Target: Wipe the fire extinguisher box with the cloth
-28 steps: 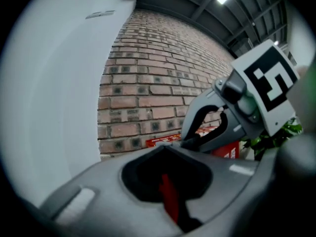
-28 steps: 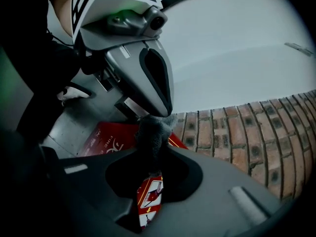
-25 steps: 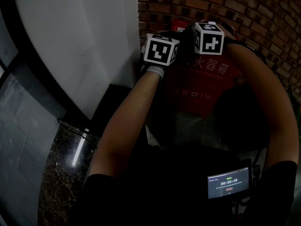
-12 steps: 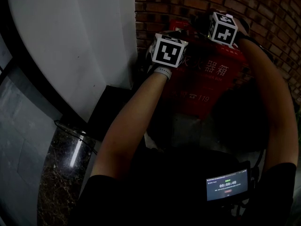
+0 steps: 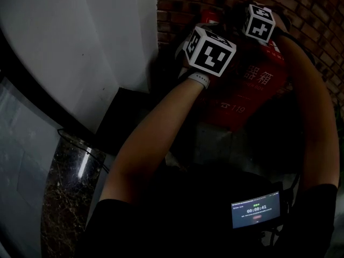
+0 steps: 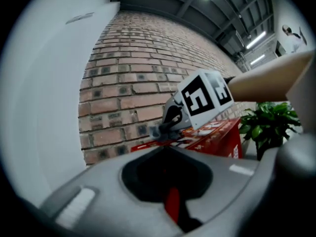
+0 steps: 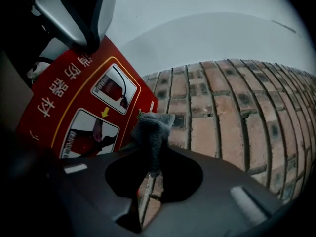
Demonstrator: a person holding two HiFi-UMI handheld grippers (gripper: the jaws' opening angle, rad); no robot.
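The brick wall [image 5: 301,4] fills the back, and the red box [image 5: 242,98] stands against it, beside a white wall [image 5: 80,36]. Over the last second both grippers have slid right and back across the top of the box toward the bricks, the right one going furthest. The right gripper [image 7: 152,154] is clenched on the grey cloth [image 7: 150,130], whose free tuft now sits at the box's far edge, just beside the brick. The left gripper [image 6: 168,152] hangs near the box top with its jaws pressed together and nothing between them. I judge that a wiping stroke has just reached the rear edge. The top is then partly covered, and the lettered front face probably remains to be done.
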